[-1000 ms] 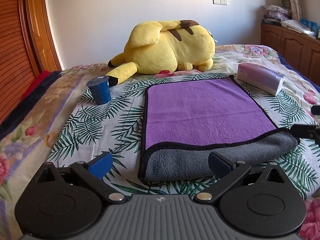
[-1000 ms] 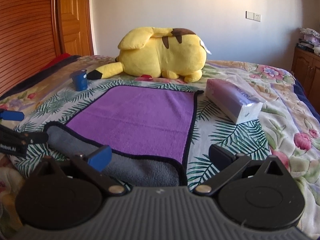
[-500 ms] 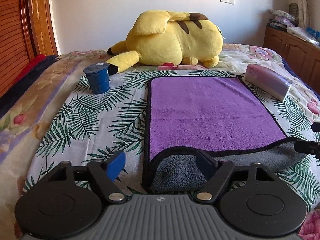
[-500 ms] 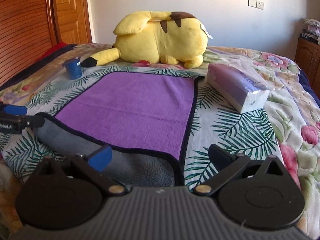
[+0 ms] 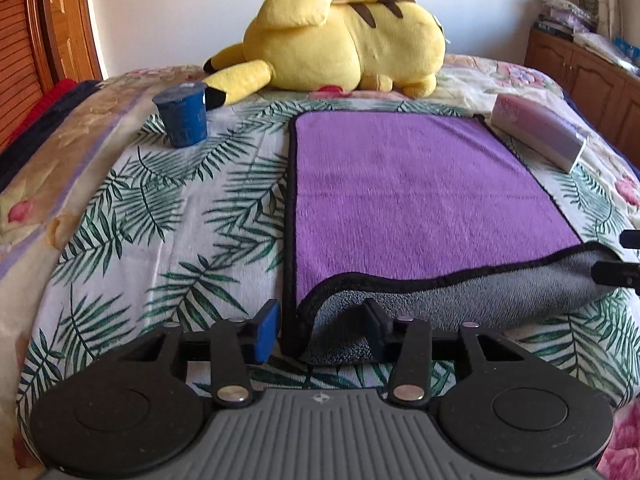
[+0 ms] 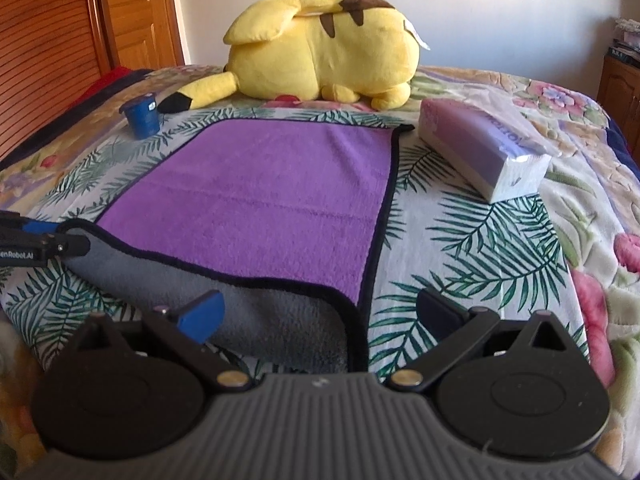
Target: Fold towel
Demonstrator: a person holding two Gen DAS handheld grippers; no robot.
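Note:
A purple towel (image 5: pixel 408 196) with a black hem and grey underside lies flat on the bed; its near edge is rolled up, showing grey. It also shows in the right wrist view (image 6: pixel 260 208). My left gripper (image 5: pixel 320 330) is partly closed, its jaws on either side of the towel's near left corner without pinching it. My right gripper (image 6: pixel 320 312) is open wide around the near right corner. The left gripper's tip shows in the right wrist view (image 6: pixel 40 244) and the right gripper's tip in the left wrist view (image 5: pixel 620 260).
A yellow plush toy (image 5: pixel 344 36) lies beyond the towel. A blue cup (image 5: pixel 182 114) stands at the far left. A tissue pack (image 6: pixel 484 152) lies right of the towel. Wooden doors (image 6: pixel 60 28) are at the left, a cabinet (image 5: pixel 588 76) at the right.
Both grippers have moved forward and lower to the towel's near corners. The left gripper's jaws have narrowed around the left corner. The right stays open wide.

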